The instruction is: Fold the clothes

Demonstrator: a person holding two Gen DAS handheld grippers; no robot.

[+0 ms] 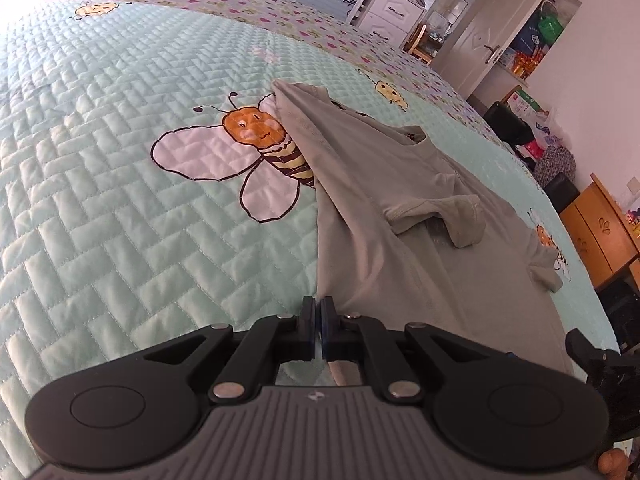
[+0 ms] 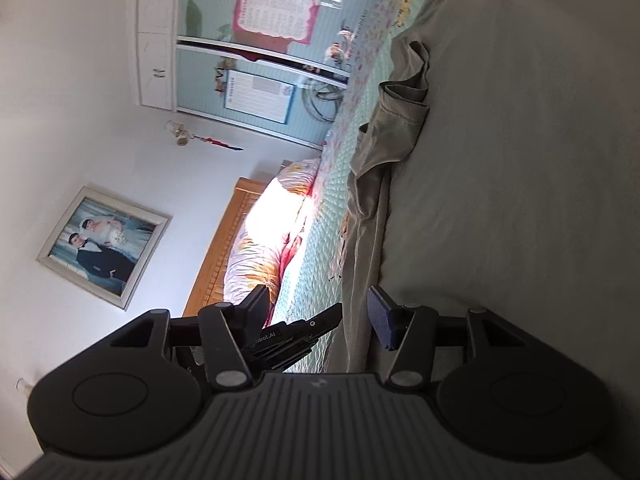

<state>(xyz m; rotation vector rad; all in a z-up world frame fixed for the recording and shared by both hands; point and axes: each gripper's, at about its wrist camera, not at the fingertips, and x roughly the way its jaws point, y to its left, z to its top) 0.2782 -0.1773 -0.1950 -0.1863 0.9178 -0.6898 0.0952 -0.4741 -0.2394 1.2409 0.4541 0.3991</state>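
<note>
A grey-green T-shirt (image 1: 360,184) lies spread on the quilted bed, one sleeve (image 1: 444,212) folded onto its body. My left gripper (image 1: 318,312) is shut, its pads pinching the shirt's near left edge. In the right wrist view the picture is rolled sideways and the same shirt (image 2: 500,180) fills the right half. My right gripper (image 2: 318,306) stands open; the shirt's edge (image 2: 356,320) and the left gripper's black body (image 2: 296,336) show between its fingers, and neither pad presses on cloth. Part of the right gripper (image 1: 600,364) shows at the left view's lower right.
The mint quilt (image 1: 120,200) has bee prints and a heart-patterned border. Pillows (image 2: 260,240) and a wooden headboard (image 2: 224,248) lie at one end. A wooden cabinet (image 1: 600,236), bags and a door (image 1: 480,40) stand beyond the bed's right side.
</note>
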